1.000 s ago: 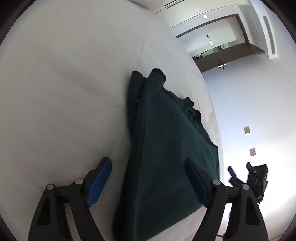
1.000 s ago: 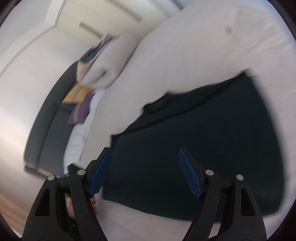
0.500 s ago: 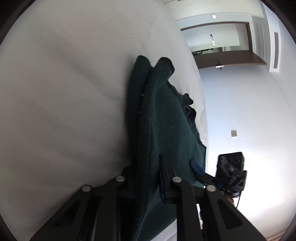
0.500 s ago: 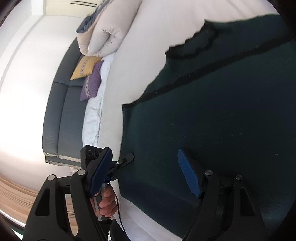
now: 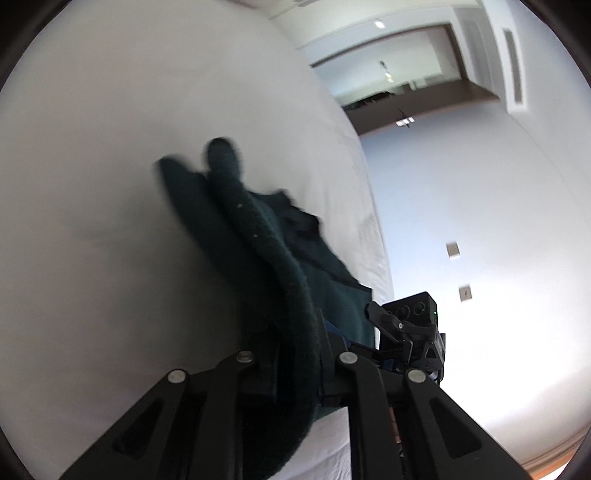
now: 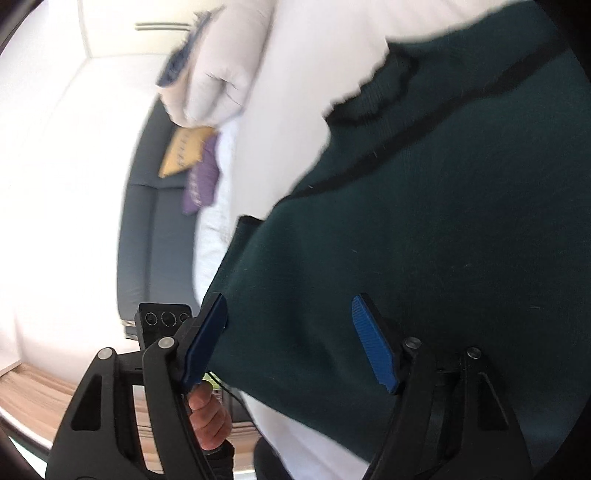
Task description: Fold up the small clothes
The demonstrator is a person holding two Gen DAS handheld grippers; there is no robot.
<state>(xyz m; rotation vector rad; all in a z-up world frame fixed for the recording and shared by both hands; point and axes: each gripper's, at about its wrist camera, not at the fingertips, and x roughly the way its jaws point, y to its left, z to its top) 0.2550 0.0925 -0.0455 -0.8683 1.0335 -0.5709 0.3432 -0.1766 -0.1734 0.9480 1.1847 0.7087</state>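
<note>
I am working over a white bed [image 5: 110, 184] that fills most of my left view, its sheet smooth with soft creases. Beyond its far edge I see a pale wall [image 5: 461, 192] with two small wall plates [image 5: 452, 250], a dark wood-trimmed opening [image 5: 406, 103] and a recessed ceiling light [image 5: 379, 24]. On my right side, a dark grey sofa [image 6: 147, 251] holds a yellow cushion [image 6: 184, 149] and a purple cushion [image 6: 201, 181], a pale duvet [image 6: 218, 74] is bunched above them, and wood flooring [image 6: 33, 391] shows low down under very bright light.

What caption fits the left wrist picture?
Left tool shut on a dark green garment lying on a white bed.
</note>
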